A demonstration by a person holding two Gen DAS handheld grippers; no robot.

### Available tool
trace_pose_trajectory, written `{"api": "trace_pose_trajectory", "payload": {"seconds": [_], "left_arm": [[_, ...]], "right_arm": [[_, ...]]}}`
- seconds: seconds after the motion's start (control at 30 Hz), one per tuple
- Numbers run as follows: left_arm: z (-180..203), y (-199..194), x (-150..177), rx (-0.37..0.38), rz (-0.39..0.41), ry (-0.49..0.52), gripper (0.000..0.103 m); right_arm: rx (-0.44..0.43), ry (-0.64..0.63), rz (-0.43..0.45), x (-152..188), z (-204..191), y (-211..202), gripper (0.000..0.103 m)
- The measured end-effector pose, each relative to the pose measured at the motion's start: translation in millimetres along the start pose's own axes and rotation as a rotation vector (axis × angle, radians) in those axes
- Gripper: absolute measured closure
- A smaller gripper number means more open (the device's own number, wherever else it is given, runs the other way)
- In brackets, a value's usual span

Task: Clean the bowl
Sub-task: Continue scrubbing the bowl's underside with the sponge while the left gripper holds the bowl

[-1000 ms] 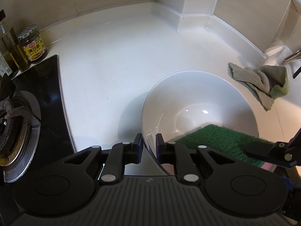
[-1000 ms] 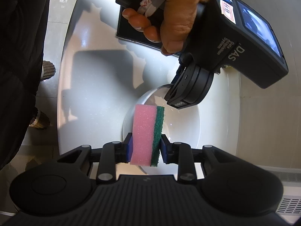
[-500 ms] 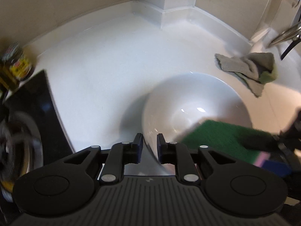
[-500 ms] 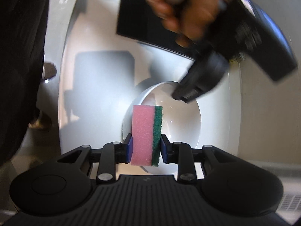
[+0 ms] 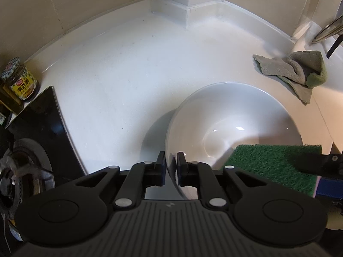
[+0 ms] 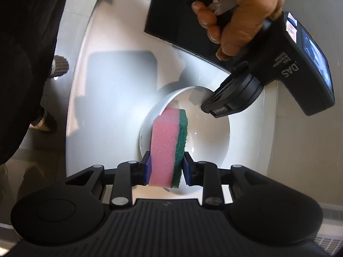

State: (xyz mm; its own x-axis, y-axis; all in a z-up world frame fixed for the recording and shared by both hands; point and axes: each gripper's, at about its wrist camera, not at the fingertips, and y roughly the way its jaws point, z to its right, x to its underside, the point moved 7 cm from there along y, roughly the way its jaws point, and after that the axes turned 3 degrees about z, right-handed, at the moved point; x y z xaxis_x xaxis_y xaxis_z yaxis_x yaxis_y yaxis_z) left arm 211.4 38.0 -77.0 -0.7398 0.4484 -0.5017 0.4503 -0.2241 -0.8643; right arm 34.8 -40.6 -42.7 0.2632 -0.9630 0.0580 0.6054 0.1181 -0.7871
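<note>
A white bowl (image 5: 235, 117) rests on the white counter (image 5: 120, 81). My left gripper (image 5: 171, 171) is shut on its near rim. In the right wrist view the bowl (image 6: 210, 137) is seen from the other side, with the left gripper body (image 6: 235, 100) at its far rim. My right gripper (image 6: 166, 168) is shut on a pink and green sponge (image 6: 169, 145), held upright over the bowl's near edge. The sponge's green face (image 5: 274, 165) shows at the bowl's right rim in the left wrist view.
A grey and green cloth (image 5: 300, 75) lies on the counter at the right, below a metal tap (image 5: 328, 30). A jar with a yellow label (image 5: 20, 81) and a black gas hob (image 5: 32, 141) stand at the left. The counter edge and the person's legs (image 6: 25, 64) lie to the left.
The left gripper and its view swung left and back while holding the bowl rim. The sponge shifted and tilted slightly over the bowl. Both grips are unchanged.
</note>
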Motion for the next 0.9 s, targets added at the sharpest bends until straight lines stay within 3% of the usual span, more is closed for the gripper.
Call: {"api": "trace_pose_trajectory", "payload": {"seconds": [0.2,0.37,0.43,0.53,0.7,0.9], "left_arm": [[-1,-1,1,-0.004,0.002,-0.003,0.090],[0,2,2,-0.003,0.004,-0.017,0.088],[-3,-1,6,-0.010,0.003,-0.064,0.083],[-5,-13,19,-0.018,0.013,-0.157,0.083],[2,-10,29,-0.015,0.014,-0.182,0.086],[-6,1,14,0.006,0.003,-0.075,0.091]], "right_arm": [[0.011,0.004,-0.005,4,-1,-12,0.077],[0.019,0.019,-0.011,-9,-5,11,0.077],[0.016,0.050,-0.007,-9,-3,11,0.077],[0.006,0.126,0.001,-7,4,8,0.077],[-0.041,0.260,0.053,-16,16,4,0.077],[-0.031,0.091,0.052,-20,2,4,0.078]]}}
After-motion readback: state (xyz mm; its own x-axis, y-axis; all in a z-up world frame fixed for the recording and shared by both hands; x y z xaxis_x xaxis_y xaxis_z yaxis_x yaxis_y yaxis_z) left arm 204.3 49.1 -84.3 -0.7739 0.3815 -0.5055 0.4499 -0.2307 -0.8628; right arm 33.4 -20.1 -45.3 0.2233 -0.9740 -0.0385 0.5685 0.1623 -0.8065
